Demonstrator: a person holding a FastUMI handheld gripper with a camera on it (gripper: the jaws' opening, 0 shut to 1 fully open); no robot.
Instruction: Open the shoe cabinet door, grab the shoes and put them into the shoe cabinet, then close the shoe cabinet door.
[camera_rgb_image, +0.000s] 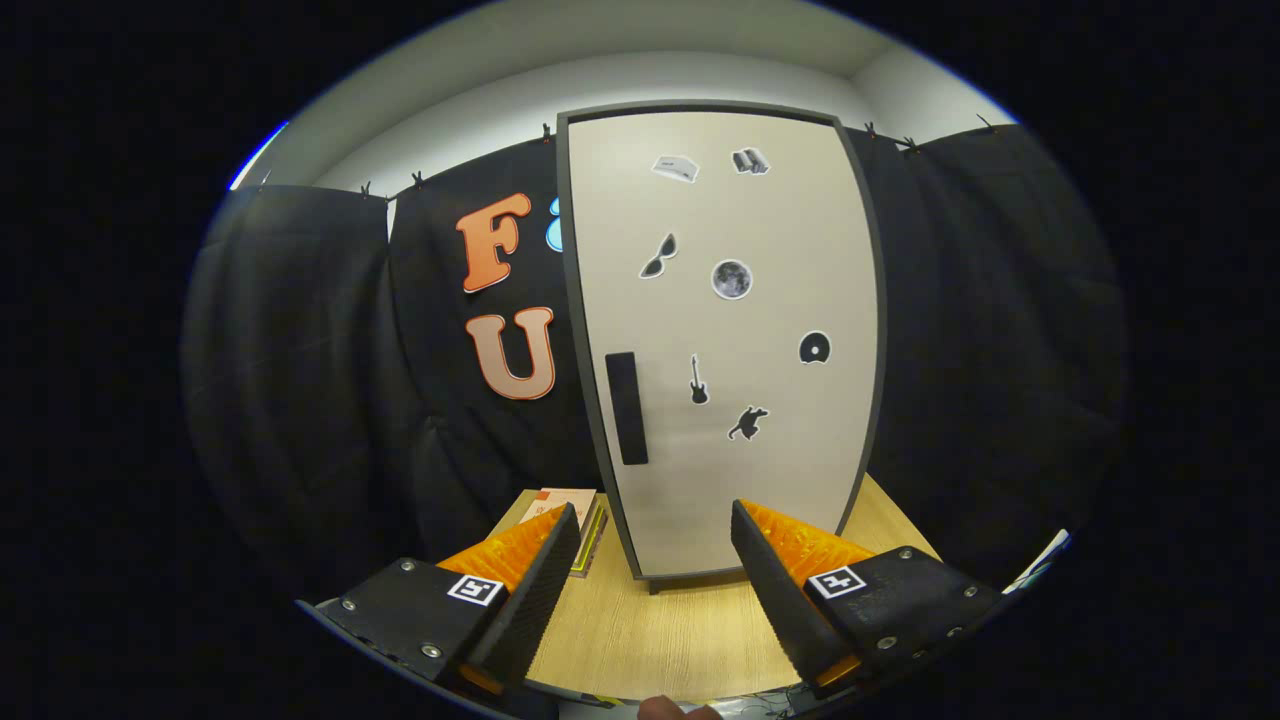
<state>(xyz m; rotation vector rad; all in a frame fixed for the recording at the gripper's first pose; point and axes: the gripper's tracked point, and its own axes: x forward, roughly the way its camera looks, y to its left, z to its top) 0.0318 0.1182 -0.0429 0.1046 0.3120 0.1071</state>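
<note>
The shoe cabinet (730, 330) stands upright on the wooden table (640, 630), straight ahead of my fingers. Its pale door is shut and carries several small stickers. A dark vertical handle (627, 408) sits on the door's left side, about halfway up. My gripper (655, 525) is open, with nothing between its fingers, and the bottom of the cabinet shows in the gap beyond the tips. The fingers hover above the table, a short way from the door.
A flat book or box (565, 505) lies on the table left of the cabinet's foot, just beyond my left finger. Black cloth walls close in behind and on both sides. Part of a finger (665, 708) shows at the near table edge.
</note>
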